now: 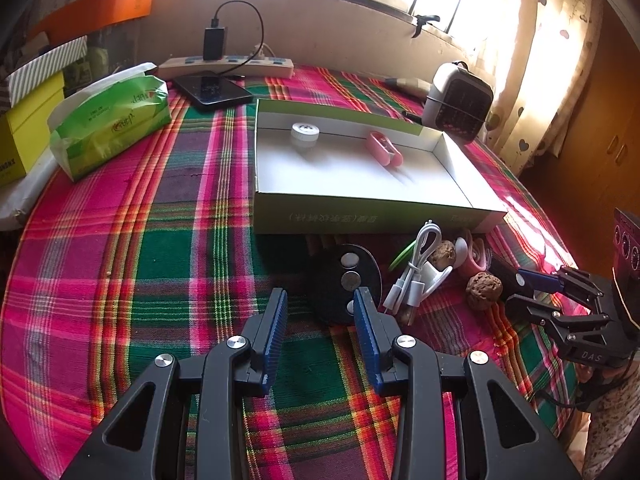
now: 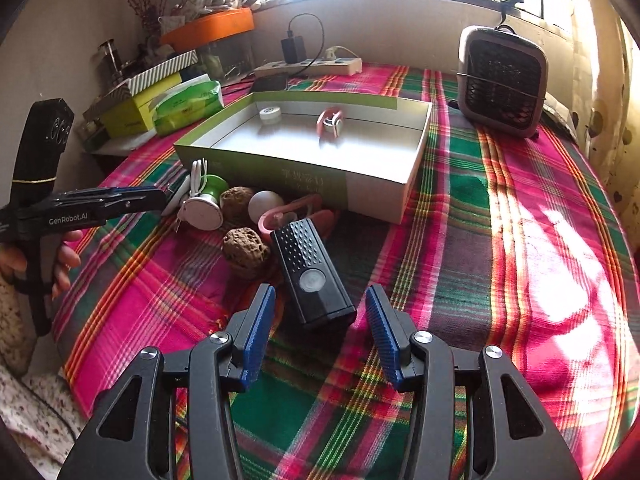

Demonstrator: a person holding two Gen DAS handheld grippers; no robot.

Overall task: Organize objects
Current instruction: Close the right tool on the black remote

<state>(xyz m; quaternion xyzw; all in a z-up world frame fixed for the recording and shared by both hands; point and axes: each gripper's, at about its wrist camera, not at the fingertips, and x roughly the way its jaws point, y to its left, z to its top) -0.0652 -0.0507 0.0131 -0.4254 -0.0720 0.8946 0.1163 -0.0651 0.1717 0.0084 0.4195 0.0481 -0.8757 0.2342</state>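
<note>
Two blue-padded fingers of the left gripper [image 1: 320,304] stand apart over the plaid tablecloth [image 1: 160,264], nothing between them, released. Just ahead of its right finger lies a black oval remote [image 1: 352,280]; further right of it a white cable [image 1: 416,276], two walnuts [image 1: 484,290] and pink bits, bunched together. Ahead, beyond the pile, an open shallow box [image 1: 360,208] holds a white cap [image 1: 305,133] and a pink clip [image 1: 385,148], well apart. Far ahead-left a green tissue pack [image 1: 112,120]. At the right edge the right gripper [image 1: 532,286] reaches toward the pile.

Right wrist view: right gripper [image 2: 320,312] open, jaws apart with a black rectangular device [image 2: 314,272] lying between the fingertips and just ahead; pads not touching it. Ahead-left of it a walnut [image 2: 245,249], a white ball [image 2: 266,206], a pink clip [image 2: 296,212], a green-and-white spool [image 2: 208,200]. Box [image 2: 372,196] ahead, just behind the pile. Heater [image 2: 502,80] far ahead-right. Left gripper [image 2: 154,200] enters from the left, a hand [image 2: 60,260] on its grip.
</note>
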